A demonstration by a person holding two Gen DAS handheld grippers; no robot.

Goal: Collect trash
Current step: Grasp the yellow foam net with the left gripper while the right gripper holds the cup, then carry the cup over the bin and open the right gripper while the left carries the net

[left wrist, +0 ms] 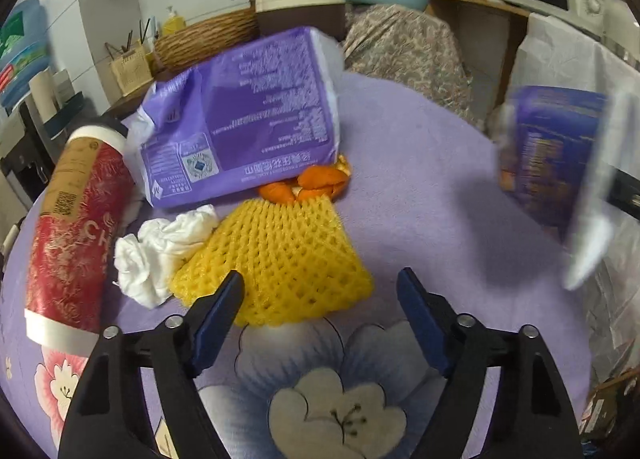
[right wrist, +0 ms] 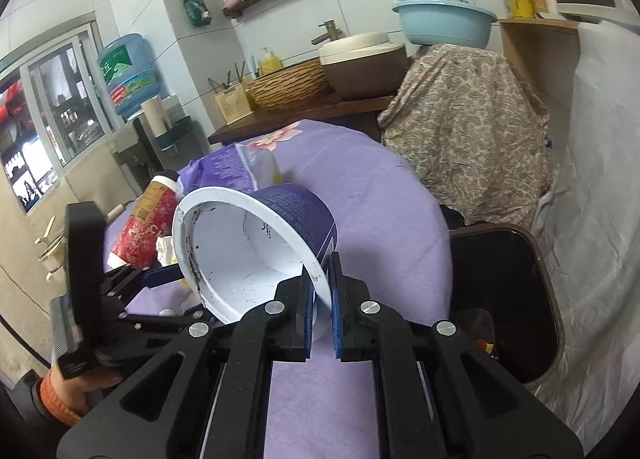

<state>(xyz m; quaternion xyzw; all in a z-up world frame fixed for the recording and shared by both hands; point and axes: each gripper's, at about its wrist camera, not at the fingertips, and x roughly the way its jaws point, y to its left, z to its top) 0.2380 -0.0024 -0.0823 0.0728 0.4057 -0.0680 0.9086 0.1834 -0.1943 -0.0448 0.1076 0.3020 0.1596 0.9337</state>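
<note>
The right gripper (right wrist: pixel 323 301) clamps the rim of a tipped purple cup (right wrist: pixel 256 243) above the table (right wrist: pixel 380 195). The left gripper (left wrist: pixel 320 287) hovers spread wide, empty, over yellow foam netting (left wrist: pixel 280 259).

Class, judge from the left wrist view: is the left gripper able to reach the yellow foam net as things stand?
Probably yes. The left gripper is open, the foam net lies just ahead of its fingertips on the tablecloth, and nothing lies between them.

Both wrist views low, close over the purple table (left wrist: pixel 420 179), sink counter (right wrist: pixel 304 115) beyond.
</note>
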